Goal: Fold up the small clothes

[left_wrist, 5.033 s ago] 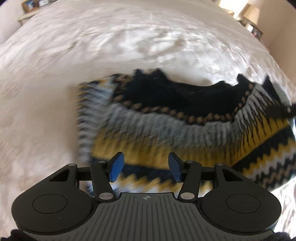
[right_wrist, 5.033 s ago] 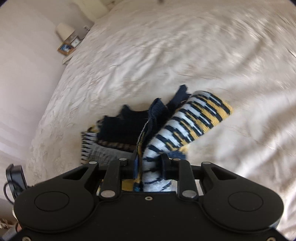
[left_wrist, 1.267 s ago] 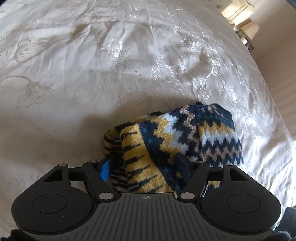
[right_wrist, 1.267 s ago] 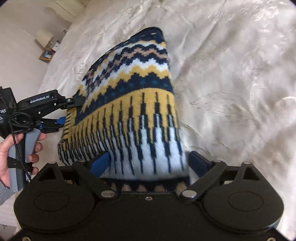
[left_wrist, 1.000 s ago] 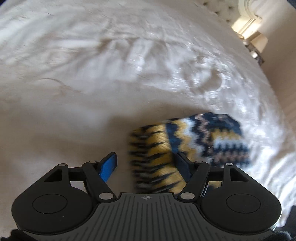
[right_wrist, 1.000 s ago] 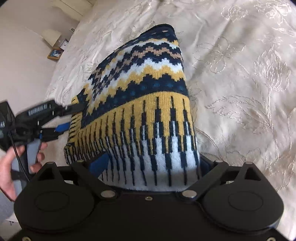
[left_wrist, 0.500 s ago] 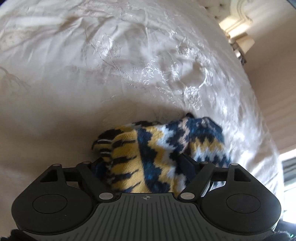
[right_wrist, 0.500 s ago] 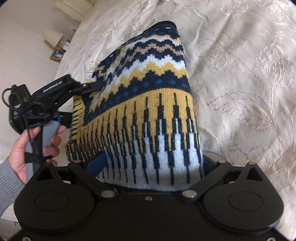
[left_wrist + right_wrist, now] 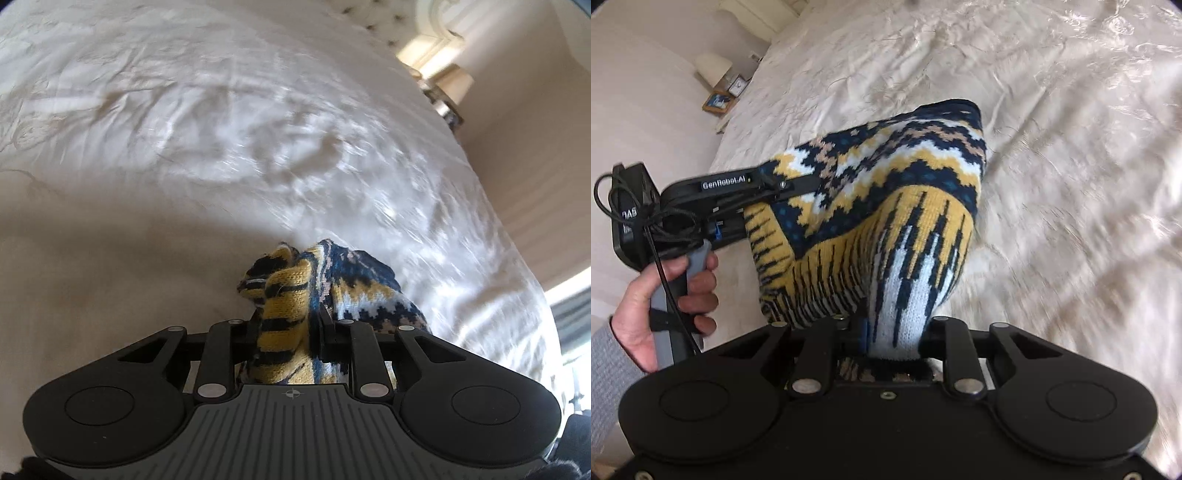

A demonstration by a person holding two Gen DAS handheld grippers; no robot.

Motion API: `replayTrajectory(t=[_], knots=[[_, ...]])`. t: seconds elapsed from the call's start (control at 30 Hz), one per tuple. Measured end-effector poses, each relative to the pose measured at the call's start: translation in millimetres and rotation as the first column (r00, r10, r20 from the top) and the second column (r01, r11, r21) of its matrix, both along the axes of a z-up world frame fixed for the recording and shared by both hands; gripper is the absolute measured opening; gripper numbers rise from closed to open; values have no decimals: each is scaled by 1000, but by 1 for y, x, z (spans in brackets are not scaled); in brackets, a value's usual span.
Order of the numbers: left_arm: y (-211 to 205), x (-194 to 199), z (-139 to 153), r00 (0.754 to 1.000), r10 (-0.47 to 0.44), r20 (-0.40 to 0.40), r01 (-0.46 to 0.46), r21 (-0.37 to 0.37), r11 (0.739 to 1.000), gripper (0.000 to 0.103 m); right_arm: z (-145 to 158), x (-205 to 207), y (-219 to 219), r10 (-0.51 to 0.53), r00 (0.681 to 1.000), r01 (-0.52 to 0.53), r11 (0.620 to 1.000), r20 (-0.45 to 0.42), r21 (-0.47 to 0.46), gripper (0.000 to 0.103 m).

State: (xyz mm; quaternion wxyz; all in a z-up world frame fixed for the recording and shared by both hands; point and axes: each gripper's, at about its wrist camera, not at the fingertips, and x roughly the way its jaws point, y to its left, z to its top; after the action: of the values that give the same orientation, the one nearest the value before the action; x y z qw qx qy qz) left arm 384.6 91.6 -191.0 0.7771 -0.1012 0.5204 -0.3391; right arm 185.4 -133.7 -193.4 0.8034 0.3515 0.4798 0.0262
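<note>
Reading "GenRobot.AI" in white letters along its black side, the left gripper (image 9: 783,206) reaches in from the left of the right wrist view, its jaws pinching one edge of the patterned knit sweater (image 9: 886,206). A bare hand (image 9: 676,291) in a grey sleeve wraps the grey handle, black cable looped beside it. The right gripper (image 9: 892,332) has its jaws pressed onto the white-and-navy end of the folded garment, which bunches between the two tools above the cream embroidered bedspread (image 9: 1071,184). A lamp (image 9: 713,66), small clock and framed picture sit on a bedside stand by the pale wall.
</note>
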Motion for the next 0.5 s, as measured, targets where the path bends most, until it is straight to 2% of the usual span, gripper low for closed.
replayTrajectory(t=[0.13,0.27,0.43,0.5], knots=[[-1,-41,8,999,-36,-30,36,-3,999,23,9,-40,-3,1,1000,0,1000,-30,27,30],[-2,-91,7,996,-64,-59,64,-13,998,23,10,-89,-8,21,997,-21,1000,-75,3,30],[-3,-144,-8,991,-53,-120,50,-26,998,23,-1,-146,-22,33,989,-34,999,-141,-3,30],[-2,-156,-20,989,-16,-144,17,5,1000,23,-11,-161,-28,36,987,-36,999,-160,3,32]])
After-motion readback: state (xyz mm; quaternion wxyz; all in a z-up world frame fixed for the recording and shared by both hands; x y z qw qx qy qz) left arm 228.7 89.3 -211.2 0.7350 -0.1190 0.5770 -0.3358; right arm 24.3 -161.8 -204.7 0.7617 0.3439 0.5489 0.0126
